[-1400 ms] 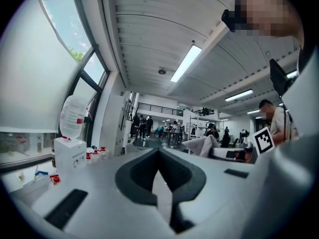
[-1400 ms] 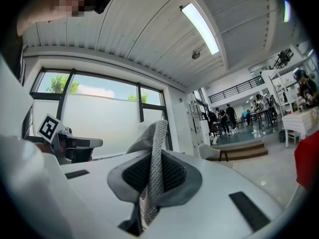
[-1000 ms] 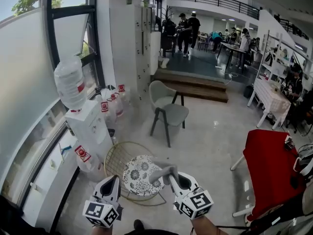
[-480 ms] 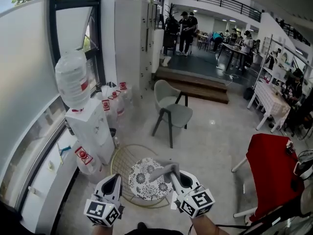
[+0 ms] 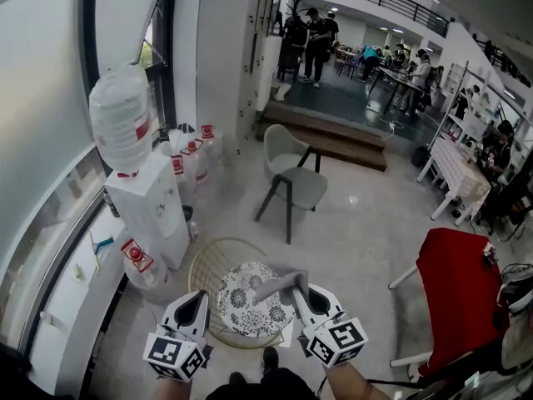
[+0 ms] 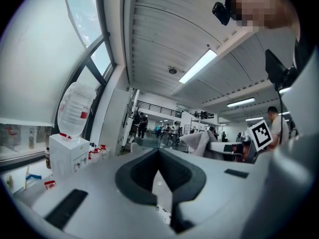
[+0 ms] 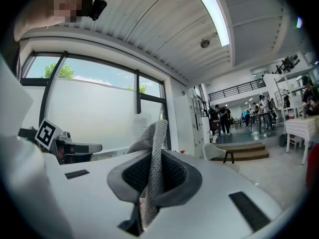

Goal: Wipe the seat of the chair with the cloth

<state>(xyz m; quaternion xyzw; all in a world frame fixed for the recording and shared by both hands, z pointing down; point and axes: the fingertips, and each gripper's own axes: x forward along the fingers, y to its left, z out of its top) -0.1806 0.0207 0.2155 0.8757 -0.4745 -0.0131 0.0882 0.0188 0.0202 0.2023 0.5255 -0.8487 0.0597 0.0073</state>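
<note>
1. Grippers come nearest, low in the head view. The left gripper (image 6: 159,153) has its jaws pressed together with nothing between them. The right gripper (image 7: 155,157) is clenched on the cloth (image 7: 158,132), a grey knitted strip that stands up out of its jaws.
2. In the head view the cloth's free end flops to the left above the near part of the seat (image 5: 246,305). I cannot tell whether it touches.
3. The patterned black-and-white seat belongs to the round wire chair (image 5: 202,267), which stands on the pale floor just beyond both grippers.
4. To the left, a white water dispenser (image 5: 154,211) carries a large upturned bottle (image 5: 121,127). Spare bottles (image 5: 187,163) with red caps stand beside it, by the window.
5. Farther off, a grey dining chair (image 5: 293,182) stands alone. A red-covered table (image 5: 458,286) is at the right.
6. Farthest, wooden steps (image 5: 333,140) lead up to an area where people (image 5: 315,30) stand.
</note>
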